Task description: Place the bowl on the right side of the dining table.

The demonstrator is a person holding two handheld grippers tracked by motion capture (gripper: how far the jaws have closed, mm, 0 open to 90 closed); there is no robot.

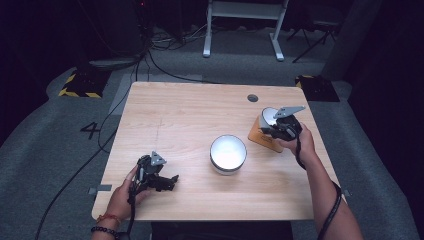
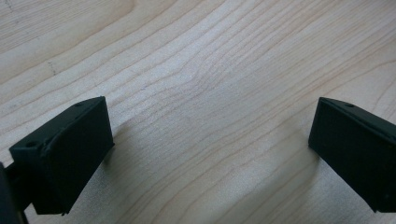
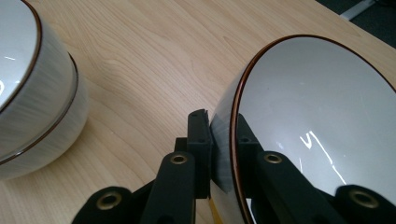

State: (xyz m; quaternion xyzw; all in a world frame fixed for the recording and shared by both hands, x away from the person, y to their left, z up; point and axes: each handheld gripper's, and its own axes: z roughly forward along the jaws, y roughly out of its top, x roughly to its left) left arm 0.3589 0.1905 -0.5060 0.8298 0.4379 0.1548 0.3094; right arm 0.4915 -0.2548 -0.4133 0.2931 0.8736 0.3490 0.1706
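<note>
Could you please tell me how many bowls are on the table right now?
2. One bowl stands upright near the table's middle. The other bowl is tilted on its side at the right, above a wooden stand, its rim pinched by the right gripper.

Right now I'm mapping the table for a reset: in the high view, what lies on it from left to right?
Left gripper → white bowl → wooden stand → right gripper, shut on the rim of a tilted bowl above that stand.

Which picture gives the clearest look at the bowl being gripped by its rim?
The right gripper view: the tilted bowl looms large, rim pinched. The high view shows it small, by the wooden block.
</note>
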